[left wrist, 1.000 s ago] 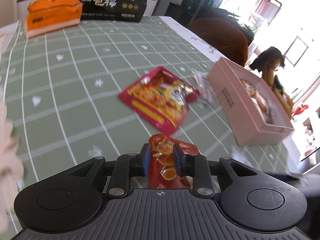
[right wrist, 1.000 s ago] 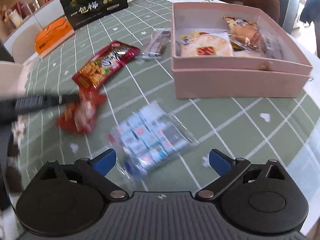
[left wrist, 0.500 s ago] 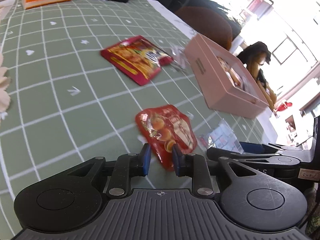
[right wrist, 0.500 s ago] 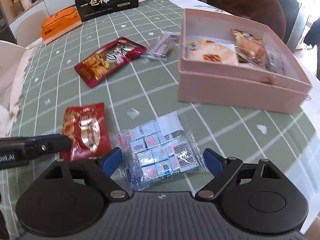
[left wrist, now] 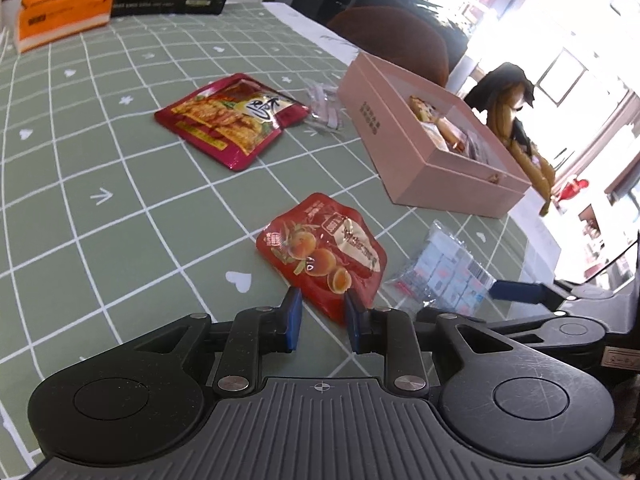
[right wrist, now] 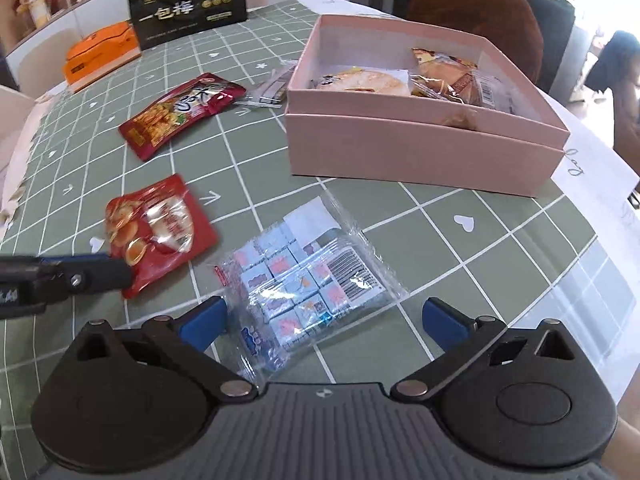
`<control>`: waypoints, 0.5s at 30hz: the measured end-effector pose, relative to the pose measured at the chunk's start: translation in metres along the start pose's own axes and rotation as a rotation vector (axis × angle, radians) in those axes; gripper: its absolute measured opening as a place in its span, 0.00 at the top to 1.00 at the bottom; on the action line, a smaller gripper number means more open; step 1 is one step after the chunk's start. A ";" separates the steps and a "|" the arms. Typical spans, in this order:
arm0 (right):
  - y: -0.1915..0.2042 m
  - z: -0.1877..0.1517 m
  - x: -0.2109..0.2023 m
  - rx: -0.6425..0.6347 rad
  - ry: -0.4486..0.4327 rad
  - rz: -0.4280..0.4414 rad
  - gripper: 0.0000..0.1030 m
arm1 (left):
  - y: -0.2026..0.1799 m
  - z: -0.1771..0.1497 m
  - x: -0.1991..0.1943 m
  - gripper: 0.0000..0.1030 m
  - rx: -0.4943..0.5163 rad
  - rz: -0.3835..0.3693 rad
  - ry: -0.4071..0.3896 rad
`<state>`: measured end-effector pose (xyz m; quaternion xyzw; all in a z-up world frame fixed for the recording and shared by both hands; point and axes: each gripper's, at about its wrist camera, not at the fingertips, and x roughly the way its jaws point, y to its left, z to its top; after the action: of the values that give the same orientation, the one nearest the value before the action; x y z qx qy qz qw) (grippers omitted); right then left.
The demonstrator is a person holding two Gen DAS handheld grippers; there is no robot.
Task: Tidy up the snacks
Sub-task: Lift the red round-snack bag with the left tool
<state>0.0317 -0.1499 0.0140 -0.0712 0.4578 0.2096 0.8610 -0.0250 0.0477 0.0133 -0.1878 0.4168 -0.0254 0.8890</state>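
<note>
Now the left gripper [left wrist: 320, 316] is low over the green checked tablecloth [left wrist: 120, 220], and its blue fingers stand a little apart. The near corner of the red apricot packet [left wrist: 322, 254] lies between them, but I cannot tell if the pads touch it; the packet lies flat on the cloth. In the right wrist view the same gripper comes in from the left edge, with its tip at the near left corner of this packet.

The right gripper [right wrist: 326, 320] is wide open. Its two blue fingers stand on both sides of the clear bag of small wrapped candies [right wrist: 308, 280], which lies on the cloth just to the right of the apricot packet. The near end of the bag reaches between the fingers, and neither finger seems to press it.

Farther on the cloth lies a bigger red snack packet [right wrist: 180, 114], and just beside it, to the right, a small clear wrapper [right wrist: 272, 88] that touches or nearly touches the pink box [right wrist: 420, 152]. The box is open and stands on the right side of the table. Inside it are a round rice cracker pack [right wrist: 366, 82] and some other wrapped snacks [right wrist: 452, 76].

At the far edge of the table stand an orange box [right wrist: 100, 60] and a black box with white characters [right wrist: 188, 4]. A brown chair back [right wrist: 476, 12] is behind the pink box.
</note>
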 end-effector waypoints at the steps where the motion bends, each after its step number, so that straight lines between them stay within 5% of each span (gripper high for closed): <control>1: -0.002 -0.001 0.000 -0.013 -0.007 0.010 0.00 | -0.001 -0.001 -0.001 0.74 0.000 0.012 0.001; 7: -0.005 -0.009 -0.001 -0.040 -0.065 0.029 0.00 | 0.000 -0.001 -0.010 0.75 -0.038 0.096 0.001; 12: -0.005 -0.013 -0.002 -0.043 -0.086 0.033 0.00 | 0.007 0.031 -0.010 0.74 -0.085 -0.013 -0.027; 15: -0.006 -0.006 -0.002 -0.060 -0.039 0.045 0.00 | 0.011 0.052 0.004 0.74 -0.055 0.015 -0.034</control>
<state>0.0281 -0.1576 0.0118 -0.0823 0.4360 0.2439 0.8623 0.0154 0.0739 0.0367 -0.2094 0.4034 -0.0043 0.8907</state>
